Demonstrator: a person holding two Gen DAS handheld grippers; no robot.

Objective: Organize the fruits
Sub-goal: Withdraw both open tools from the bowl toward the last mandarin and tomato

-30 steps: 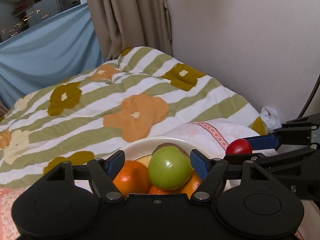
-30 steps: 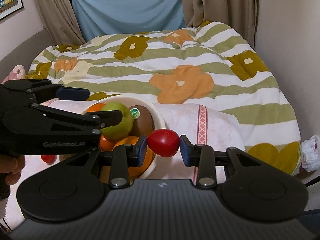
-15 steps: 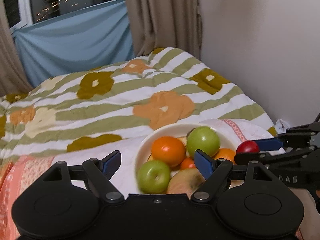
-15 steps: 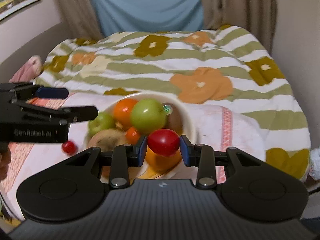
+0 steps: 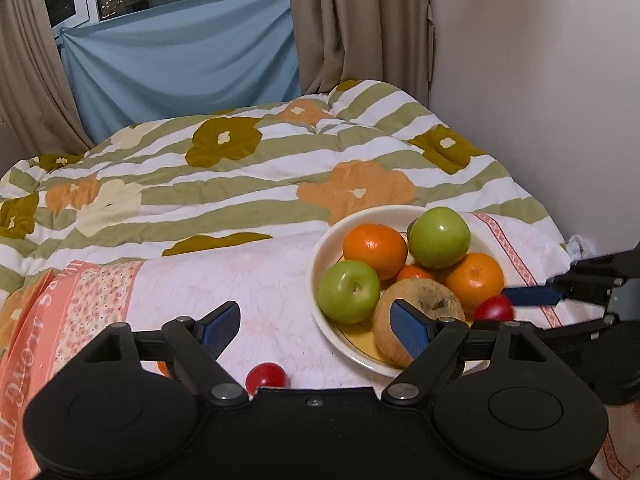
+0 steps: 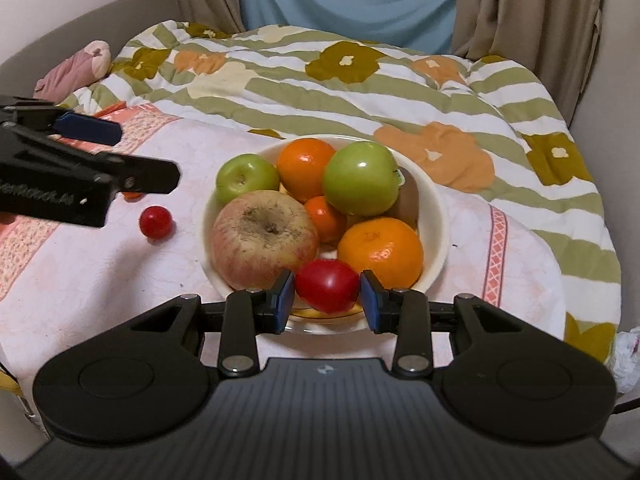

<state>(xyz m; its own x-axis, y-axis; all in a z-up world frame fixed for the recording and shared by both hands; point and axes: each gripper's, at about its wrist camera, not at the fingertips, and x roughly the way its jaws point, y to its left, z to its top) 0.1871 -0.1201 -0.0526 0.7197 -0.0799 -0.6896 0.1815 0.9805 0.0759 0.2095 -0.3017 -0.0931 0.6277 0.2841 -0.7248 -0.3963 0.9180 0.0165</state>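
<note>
Over bowl [image 6: 438,216]: right claw [image 6: 327,300] just opened, freeing tomato [image 6: 327,285].

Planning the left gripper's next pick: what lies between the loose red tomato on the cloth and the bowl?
Only bare pink cloth between the tomato and the bowl, clearest in the right wrist view.

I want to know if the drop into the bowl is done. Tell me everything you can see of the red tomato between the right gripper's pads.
The small, smooth, glossy red tomato sits between the right gripper's blue pads, whose jaws have just been opening; slim gaps show on both sides. It lies at the near rim of the cream bowl, against the blotchy apple and beside an orange mandarin. Its underside is hidden.
</note>
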